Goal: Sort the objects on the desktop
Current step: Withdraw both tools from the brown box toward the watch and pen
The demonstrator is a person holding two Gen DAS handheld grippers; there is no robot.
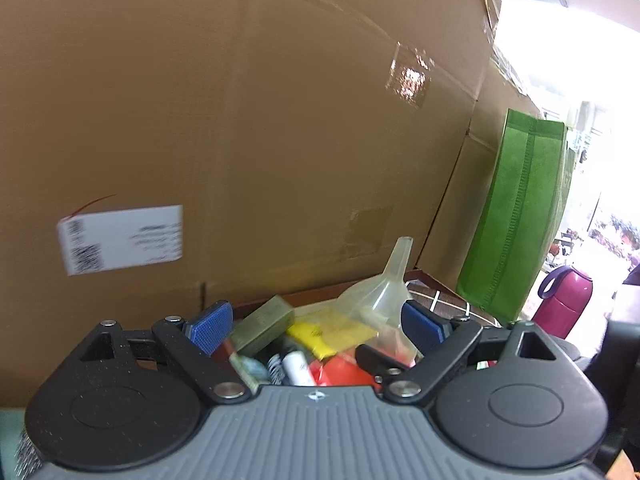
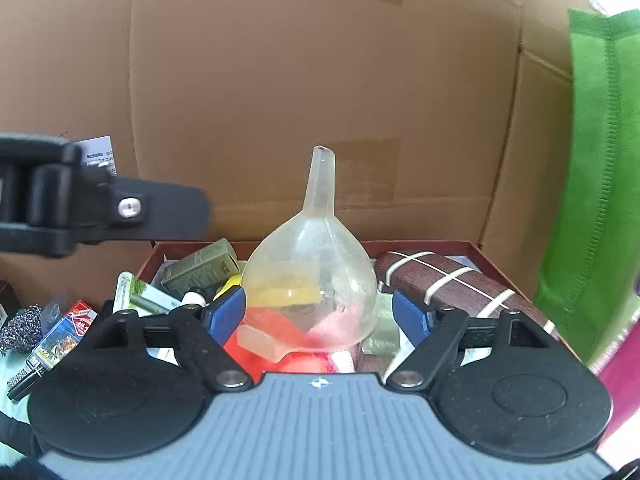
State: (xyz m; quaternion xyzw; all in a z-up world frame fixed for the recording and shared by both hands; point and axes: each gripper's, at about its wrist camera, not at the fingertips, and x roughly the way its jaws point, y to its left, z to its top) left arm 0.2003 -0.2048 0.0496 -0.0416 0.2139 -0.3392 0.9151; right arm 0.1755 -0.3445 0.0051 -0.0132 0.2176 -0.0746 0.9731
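1. Directly ahead of the right gripper, between its two blue-padded fingers, stands a translucent plastic funnel, wide mouth down and narrow spout pointing up.
2. Both pads sit just beside the funnel's bowl with a sliver of space on each side, so the right gripper is spread wide and clamps nothing.
3. The funnel rests on a pile of small items inside a shallow red cardboard tray; red and yellow packets show through its bowl.
4. Ahead and to the left of the right gripper lies an olive-green rectangular carton, tilted, with a white-and-green printed packet nearer still.
5. Ahead and to the right, a dark brown roll with white stripes lies across the tray's far corner.
6. Outside the tray, left of the right gripper, sit a steel wire scourer and a colourful printed card box.
7. The left gripper hovers over the same tray, its fingers wide apart and empty; the funnel appears just inside its right pad.
8. Between its fingers lie the olive carton, a yellow packet and a small white bottle.
9. Beyond both grippers rises a large brown cardboard box, with a green fabric bag to the right.
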